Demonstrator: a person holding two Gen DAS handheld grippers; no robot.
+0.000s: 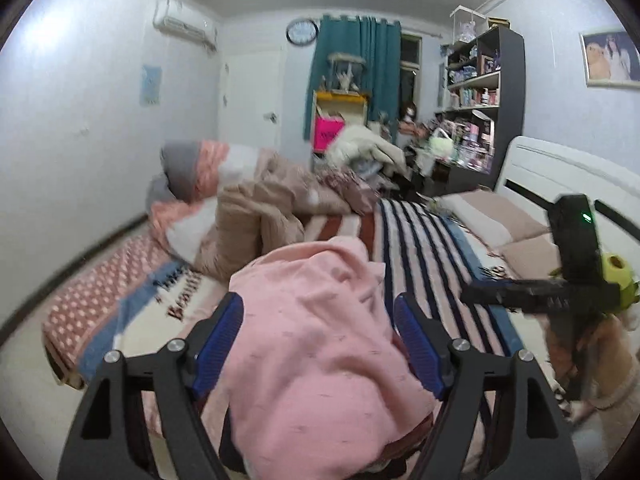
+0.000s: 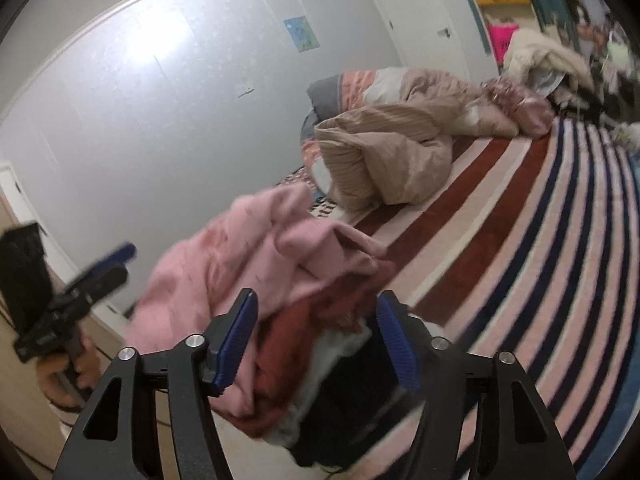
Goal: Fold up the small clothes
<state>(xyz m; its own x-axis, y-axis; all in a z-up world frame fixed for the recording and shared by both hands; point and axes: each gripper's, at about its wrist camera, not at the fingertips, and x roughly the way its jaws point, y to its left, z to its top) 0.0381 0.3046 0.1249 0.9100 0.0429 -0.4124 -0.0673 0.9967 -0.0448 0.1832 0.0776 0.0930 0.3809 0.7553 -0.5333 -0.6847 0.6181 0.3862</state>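
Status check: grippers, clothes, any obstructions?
Left hand-held gripper open around pink garment. Right hand-held gripper open over clothes pile. Quilt well clear.

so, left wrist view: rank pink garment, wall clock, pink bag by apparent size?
1. pink garment, by far largest, but nearest the lens
2. pink bag
3. wall clock, close to the bag; both distant

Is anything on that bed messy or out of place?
Yes. The pink garment sits crumpled on a jumbled heap with a dark red piece, unfolded. Behind it, the beige quilt lies bunched up on the striped bedspread.
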